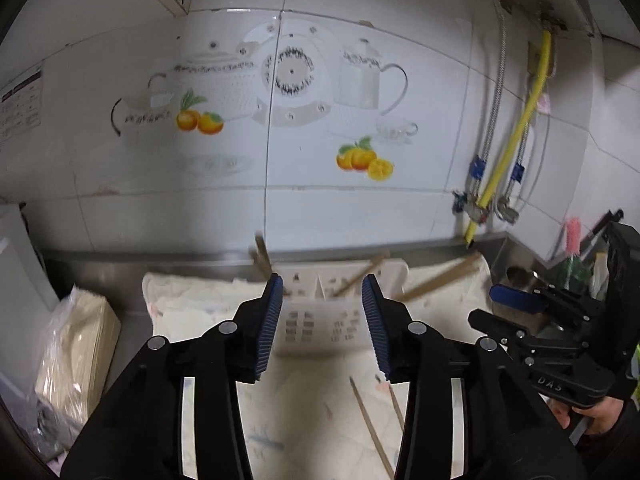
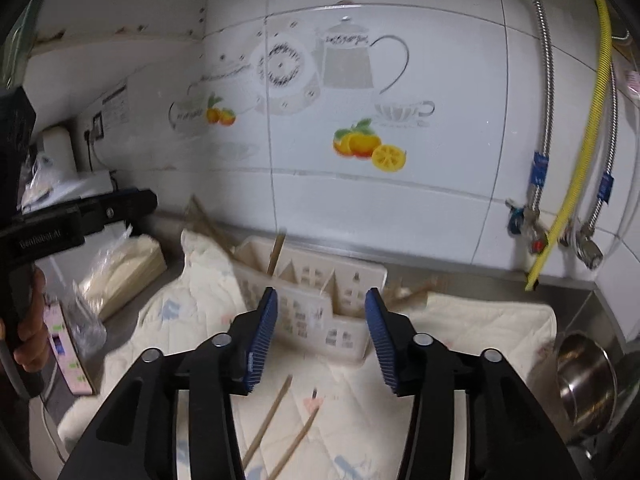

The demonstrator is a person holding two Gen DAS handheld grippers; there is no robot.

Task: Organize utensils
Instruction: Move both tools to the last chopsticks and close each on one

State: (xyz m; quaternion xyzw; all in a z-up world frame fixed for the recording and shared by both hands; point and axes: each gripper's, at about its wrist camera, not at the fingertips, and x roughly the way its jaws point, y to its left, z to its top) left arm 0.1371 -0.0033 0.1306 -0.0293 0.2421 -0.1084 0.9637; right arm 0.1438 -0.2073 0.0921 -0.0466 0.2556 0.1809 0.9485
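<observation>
While both grippers hover with jaws spread and nothing between them, left (image 1: pixel 322 324) and right (image 2: pixel 322 334), two chopsticks (image 2: pixel 280 428) lie loose on the cloth (image 2: pixel 480 332) just before the cream holder (image 2: pixel 320 320), which contains others.

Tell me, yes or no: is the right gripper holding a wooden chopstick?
No. The right gripper is open and empty, and two wooden chopsticks lie loose on the cream cloth below it.
</observation>
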